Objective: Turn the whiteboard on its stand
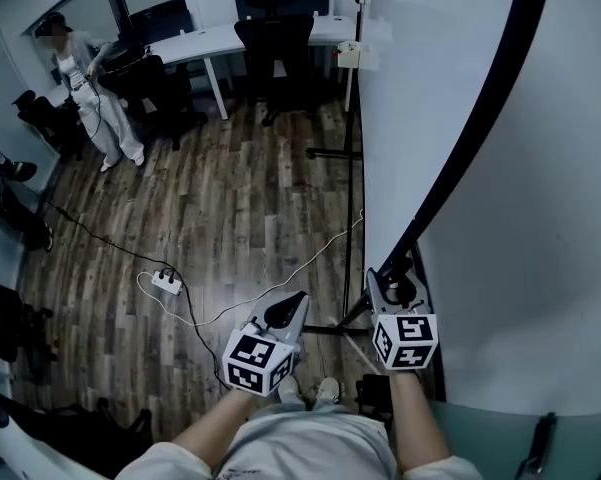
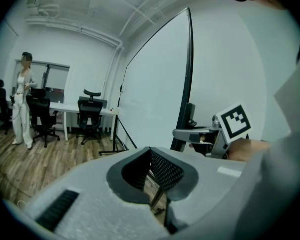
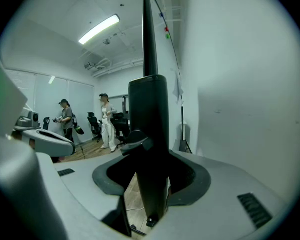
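Note:
The whiteboard (image 1: 420, 98) stands tall on my right, its white face turned toward the room. Its black frame edge (image 1: 480, 118) runs diagonally down to the stand post. My right gripper (image 1: 380, 280) is shut on that black post (image 3: 150, 134), which fills the gap between the jaws in the right gripper view. My left gripper (image 1: 292, 308) hangs free over the wooden floor, left of the post. Its jaws are shut, with nothing between them. In the left gripper view the whiteboard (image 2: 154, 84) and the right gripper (image 2: 189, 133) are ahead to the right.
A white power strip (image 1: 166, 283) and cables lie on the floor in front of my feet. A black floor stand (image 1: 350, 148) rises beside the board. Office chairs (image 1: 275, 43) and a white desk (image 1: 210, 40) are at the back. A person (image 1: 85, 88) stands far left.

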`<state>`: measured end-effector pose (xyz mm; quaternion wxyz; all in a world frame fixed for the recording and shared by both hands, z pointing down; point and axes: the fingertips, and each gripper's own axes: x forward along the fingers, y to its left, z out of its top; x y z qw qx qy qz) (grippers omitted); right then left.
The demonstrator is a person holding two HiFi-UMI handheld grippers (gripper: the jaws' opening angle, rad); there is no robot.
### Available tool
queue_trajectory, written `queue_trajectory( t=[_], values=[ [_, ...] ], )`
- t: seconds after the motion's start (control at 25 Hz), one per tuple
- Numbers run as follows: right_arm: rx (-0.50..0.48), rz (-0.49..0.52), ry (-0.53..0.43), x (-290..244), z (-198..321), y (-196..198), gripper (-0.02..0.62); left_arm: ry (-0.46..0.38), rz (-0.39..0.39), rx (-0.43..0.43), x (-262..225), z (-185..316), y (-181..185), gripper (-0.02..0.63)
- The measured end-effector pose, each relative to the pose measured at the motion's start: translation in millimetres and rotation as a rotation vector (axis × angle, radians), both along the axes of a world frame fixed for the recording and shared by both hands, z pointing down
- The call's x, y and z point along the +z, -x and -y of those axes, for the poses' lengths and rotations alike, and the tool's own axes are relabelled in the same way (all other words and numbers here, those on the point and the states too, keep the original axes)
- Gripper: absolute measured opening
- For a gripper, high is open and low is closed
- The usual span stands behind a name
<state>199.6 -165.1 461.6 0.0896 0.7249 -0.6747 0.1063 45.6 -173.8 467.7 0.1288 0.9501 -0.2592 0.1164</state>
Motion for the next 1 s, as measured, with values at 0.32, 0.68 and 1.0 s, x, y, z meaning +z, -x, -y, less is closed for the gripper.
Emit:
queue_trajectory(
  t=[0.32,0.68,1.0],
  values=[
    [0.008,0.002,0.002,-4,-13,1,0.184,0.008,0.005,0.009,-1,-12,1,0.011],
    [0.0,-0.005,0.011,-2,-18,1,0.184,0.0,0.005,0.006,0,-16,9,0.011],
    [0.019,0.003,0.03,3,-42,7,0.184,0.007,0.015,-0.003,5,-21,18,0.011]
  ],
)
